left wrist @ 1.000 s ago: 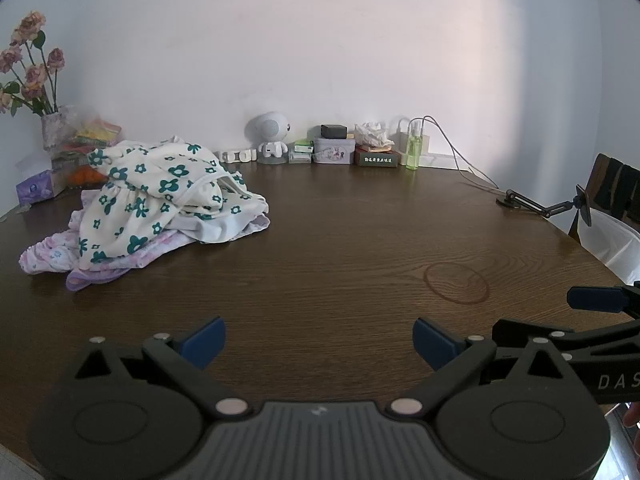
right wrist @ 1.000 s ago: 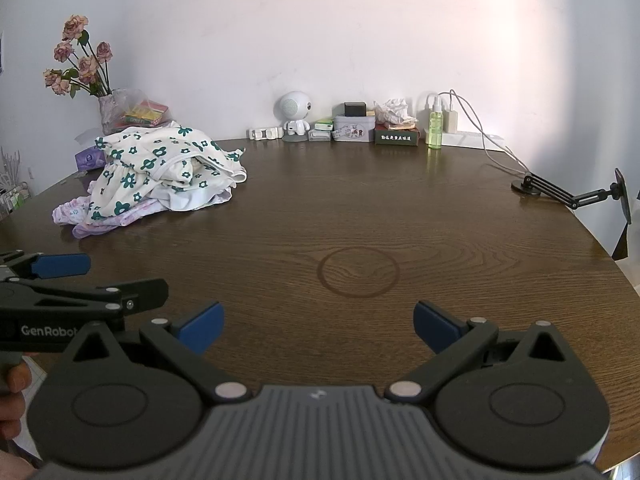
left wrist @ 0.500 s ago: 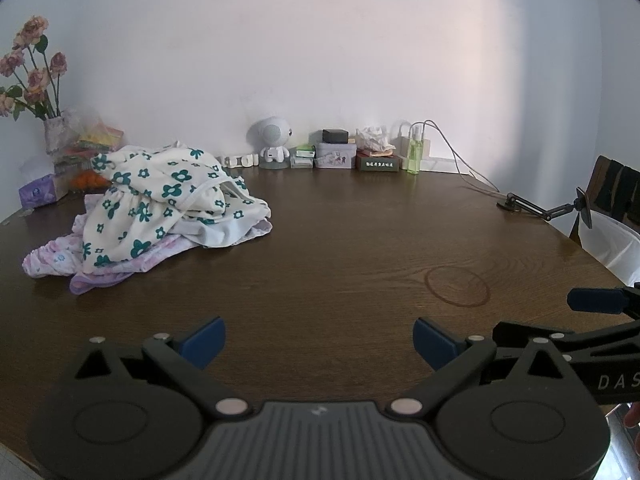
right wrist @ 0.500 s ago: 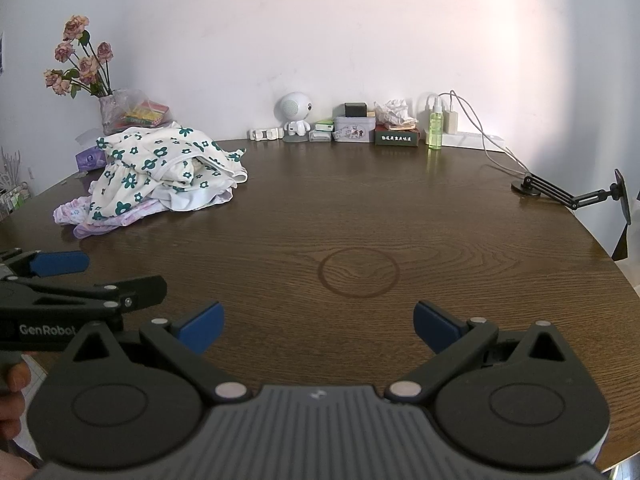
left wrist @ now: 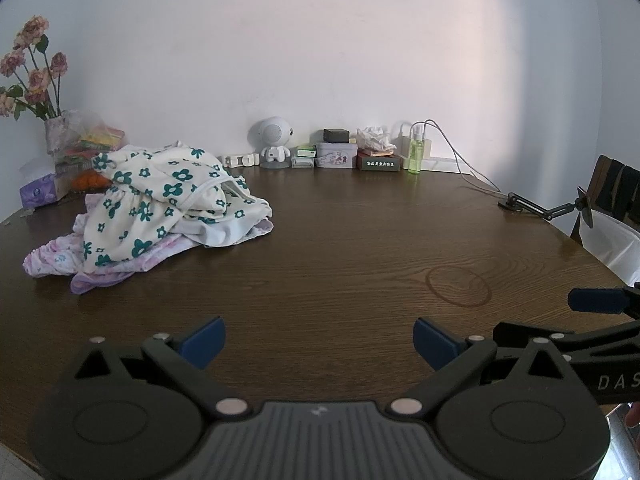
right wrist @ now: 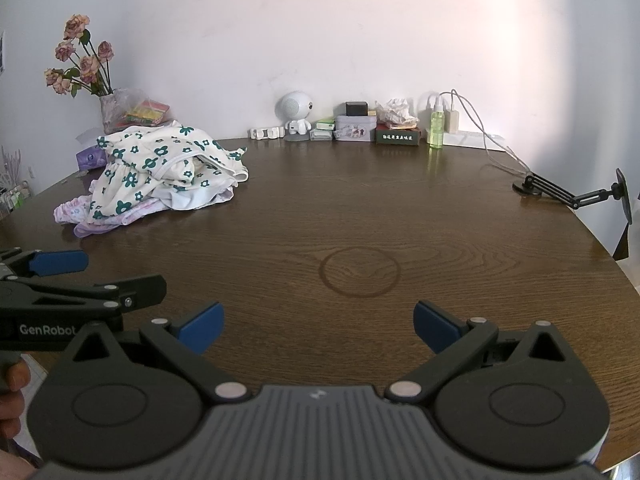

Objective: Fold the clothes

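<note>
Wooden table (left wrist: 340, 248) below, both grippers' fingers (left wrist: 202, 340) (right wrist: 436, 326) gape wide, empty (clothes pile (left wrist: 160, 208) well apart).

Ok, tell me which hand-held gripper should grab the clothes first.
Left. The clothes lie on the table's left side, closer to the left hand-held gripper. The right hand-held gripper faces the bare middle. Both are open and empty.

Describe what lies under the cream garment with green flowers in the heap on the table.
Under the cream floral garment a plain white piece and lilac-pink printed clothes stick out at the edges. How many garments there are, and what lies in the heap's middle, is covered.
</note>
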`<state>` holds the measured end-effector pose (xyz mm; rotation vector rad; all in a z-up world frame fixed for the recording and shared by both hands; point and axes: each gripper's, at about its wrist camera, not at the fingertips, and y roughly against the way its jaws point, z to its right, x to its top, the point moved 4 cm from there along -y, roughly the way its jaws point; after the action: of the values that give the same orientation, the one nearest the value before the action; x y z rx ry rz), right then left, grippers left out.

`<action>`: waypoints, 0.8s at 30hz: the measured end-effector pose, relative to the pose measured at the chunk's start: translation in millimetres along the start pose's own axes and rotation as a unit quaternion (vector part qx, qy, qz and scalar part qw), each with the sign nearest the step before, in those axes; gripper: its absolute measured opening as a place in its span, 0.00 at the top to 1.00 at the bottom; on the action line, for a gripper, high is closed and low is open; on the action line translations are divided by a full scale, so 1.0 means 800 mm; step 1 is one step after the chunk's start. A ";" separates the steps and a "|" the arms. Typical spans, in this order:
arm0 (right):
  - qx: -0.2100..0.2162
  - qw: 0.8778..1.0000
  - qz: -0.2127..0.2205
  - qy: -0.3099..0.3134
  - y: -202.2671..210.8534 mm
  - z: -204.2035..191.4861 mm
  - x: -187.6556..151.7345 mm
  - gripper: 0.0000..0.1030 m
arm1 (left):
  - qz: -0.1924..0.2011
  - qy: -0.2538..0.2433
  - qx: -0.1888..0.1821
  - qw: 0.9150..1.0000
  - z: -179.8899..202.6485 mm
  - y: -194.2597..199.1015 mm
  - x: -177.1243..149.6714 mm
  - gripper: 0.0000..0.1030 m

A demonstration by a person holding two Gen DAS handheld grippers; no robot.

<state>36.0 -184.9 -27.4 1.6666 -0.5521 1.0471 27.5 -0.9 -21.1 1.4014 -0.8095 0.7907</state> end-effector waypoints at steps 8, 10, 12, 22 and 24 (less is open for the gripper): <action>0.002 1.000 -0.001 0.000 0.000 0.001 -0.002 0.00 | 0.000 0.000 0.000 1.000 -0.001 0.000 -0.001 0.02; 0.002 1.000 -0.001 0.000 -0.001 0.001 -0.002 0.00 | 0.000 0.000 0.000 1.000 -0.001 0.000 -0.001 0.02; 0.003 1.000 -0.002 0.000 -0.002 0.001 -0.002 0.00 | -0.001 0.000 0.000 1.000 -0.001 -0.001 -0.002 0.02; 0.042 0.999 -0.008 0.019 -0.028 -0.021 0.025 0.00 | 0.007 0.007 0.018 1.000 -0.025 -0.015 0.019 0.02; 0.051 0.998 -0.006 0.024 -0.038 -0.031 0.039 0.00 | 0.009 0.015 0.021 1.000 -0.038 -0.020 0.028 0.02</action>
<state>66.8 -147.3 -14.8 1.7272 -0.4631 1.1203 53.3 28.8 -10.5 1.4184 -0.7861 0.8455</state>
